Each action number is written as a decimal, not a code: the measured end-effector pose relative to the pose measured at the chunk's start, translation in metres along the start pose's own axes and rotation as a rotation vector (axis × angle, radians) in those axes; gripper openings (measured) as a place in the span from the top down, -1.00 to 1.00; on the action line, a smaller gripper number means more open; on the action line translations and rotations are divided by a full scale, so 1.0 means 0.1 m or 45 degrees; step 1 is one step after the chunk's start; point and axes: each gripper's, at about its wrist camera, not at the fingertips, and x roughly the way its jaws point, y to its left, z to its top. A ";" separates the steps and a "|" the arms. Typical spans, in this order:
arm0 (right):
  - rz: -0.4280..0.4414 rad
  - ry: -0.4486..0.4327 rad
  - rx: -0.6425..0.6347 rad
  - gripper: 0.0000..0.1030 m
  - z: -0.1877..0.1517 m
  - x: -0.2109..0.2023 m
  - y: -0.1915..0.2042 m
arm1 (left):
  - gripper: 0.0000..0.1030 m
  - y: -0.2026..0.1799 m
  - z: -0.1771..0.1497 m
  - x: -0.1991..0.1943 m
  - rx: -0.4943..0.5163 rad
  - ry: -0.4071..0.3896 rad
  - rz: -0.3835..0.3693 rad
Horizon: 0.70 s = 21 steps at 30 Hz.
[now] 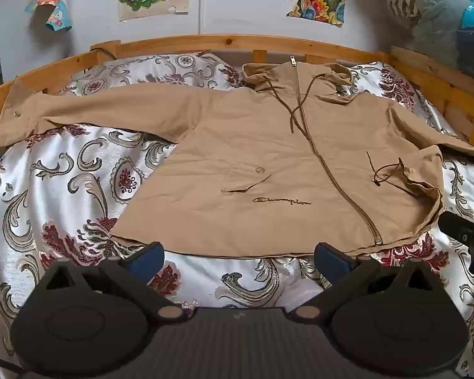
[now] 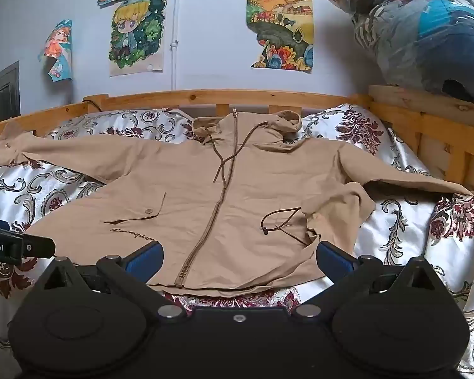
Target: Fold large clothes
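A tan hooded zip jacket [image 1: 262,145] lies face up, spread on the bed, hood toward the wall; it also shows in the right wrist view [image 2: 230,189]. Its left sleeve [image 1: 79,107] stretches out flat to the left. Its right side is bunched and folded inward near the drawcord [image 2: 331,214]. My left gripper [image 1: 238,257] is open and empty, just in front of the jacket's hem. My right gripper [image 2: 238,257] is open and empty, its fingers over the hem on either side of the zipper end [image 2: 181,279].
The bed has a white floral cover [image 1: 63,189] and a wooden rail [image 1: 230,42] at the back and right side [image 2: 426,132]. Bagged bedding [image 2: 426,31] sits on the right rail. Posters hang on the wall. The other gripper shows at the frame edge [image 1: 467,237].
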 end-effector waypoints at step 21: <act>-0.017 -0.019 0.011 -0.99 0.03 -0.03 -0.05 | -0.99 0.02 -0.02 -0.01 -0.017 -0.001 0.010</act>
